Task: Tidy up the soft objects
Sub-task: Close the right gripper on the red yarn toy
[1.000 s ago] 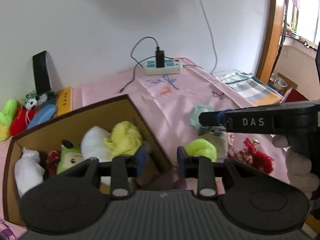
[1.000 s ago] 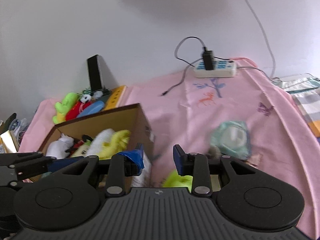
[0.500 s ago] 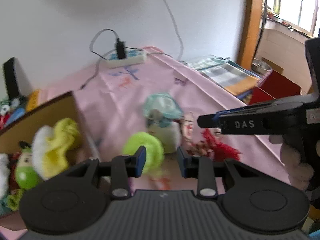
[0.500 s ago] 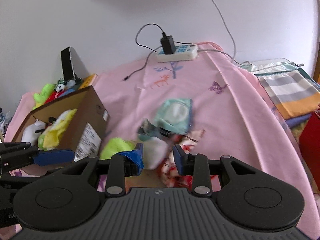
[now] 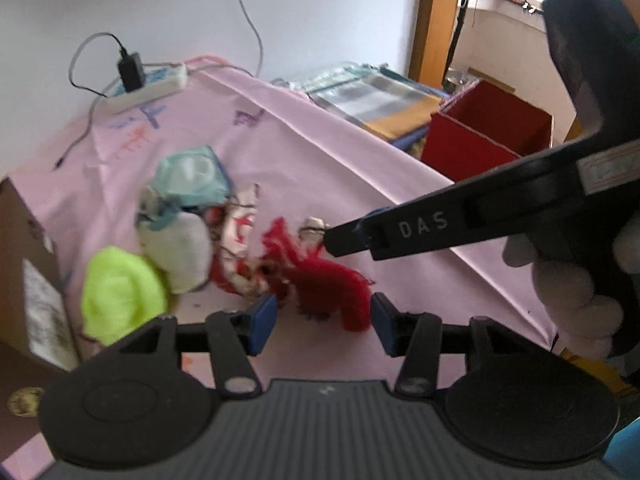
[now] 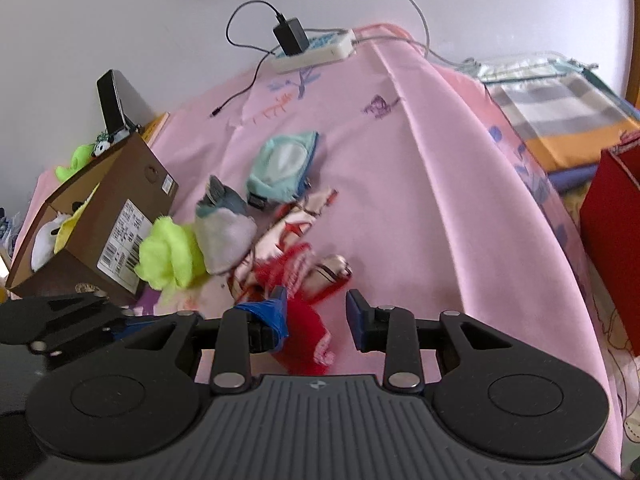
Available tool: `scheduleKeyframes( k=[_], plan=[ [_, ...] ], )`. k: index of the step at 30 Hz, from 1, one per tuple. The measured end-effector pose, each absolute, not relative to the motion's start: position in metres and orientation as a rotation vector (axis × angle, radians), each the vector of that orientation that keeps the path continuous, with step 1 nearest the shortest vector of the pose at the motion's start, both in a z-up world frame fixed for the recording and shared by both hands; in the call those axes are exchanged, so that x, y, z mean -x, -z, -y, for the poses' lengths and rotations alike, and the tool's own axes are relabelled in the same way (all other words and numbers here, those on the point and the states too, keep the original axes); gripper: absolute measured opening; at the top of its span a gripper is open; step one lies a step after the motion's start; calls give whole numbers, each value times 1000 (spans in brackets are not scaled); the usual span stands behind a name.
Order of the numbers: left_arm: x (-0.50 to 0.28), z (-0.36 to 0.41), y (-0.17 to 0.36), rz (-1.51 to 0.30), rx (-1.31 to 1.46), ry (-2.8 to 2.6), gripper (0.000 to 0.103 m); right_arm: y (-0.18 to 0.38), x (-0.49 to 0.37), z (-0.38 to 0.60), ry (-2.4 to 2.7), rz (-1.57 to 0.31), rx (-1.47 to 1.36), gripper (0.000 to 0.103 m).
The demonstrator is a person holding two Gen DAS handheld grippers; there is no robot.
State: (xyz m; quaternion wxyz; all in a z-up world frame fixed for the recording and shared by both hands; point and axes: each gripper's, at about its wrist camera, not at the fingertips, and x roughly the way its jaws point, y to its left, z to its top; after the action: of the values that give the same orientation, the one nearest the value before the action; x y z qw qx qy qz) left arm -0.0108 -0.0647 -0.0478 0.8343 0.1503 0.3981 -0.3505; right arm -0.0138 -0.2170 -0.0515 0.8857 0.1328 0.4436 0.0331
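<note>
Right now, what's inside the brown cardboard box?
Brown cardboard box, seen in the right wrist view: a white plush toy and a yellow plush toy show at the open top. Deeper contents are hidden by its wall.

Both grippers shifted from box to loose pile.
Left gripper (image 5: 323, 322) jaws opening, right gripper (image 6: 316, 314) jaws closing; red plush (image 5: 320, 276) now ahead at 12 o'clock.

A fuzzy red soft toy (image 5: 320, 280) lies flat just ahead of the left gripper (image 5: 323, 322); neon-green fluff (image 5: 120, 292), white plush (image 5: 180, 252) left of it.
</note>
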Motion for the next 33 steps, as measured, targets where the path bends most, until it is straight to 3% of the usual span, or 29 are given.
scheduleKeyframes(
  k=[9, 14, 33],
  plan=[
    [-3, 89, 72, -902, -327, 716, 51, 62, 6, 224, -178, -984, -322, 15],
    [-8, 99, 78, -913, -340, 713, 42, 68, -2, 225, -209, -1024, -338, 15],
    [0, 97, 66, -855, -352, 721, 33, 72, -3, 241, -221, -1065, -514, 13]
  ],
)
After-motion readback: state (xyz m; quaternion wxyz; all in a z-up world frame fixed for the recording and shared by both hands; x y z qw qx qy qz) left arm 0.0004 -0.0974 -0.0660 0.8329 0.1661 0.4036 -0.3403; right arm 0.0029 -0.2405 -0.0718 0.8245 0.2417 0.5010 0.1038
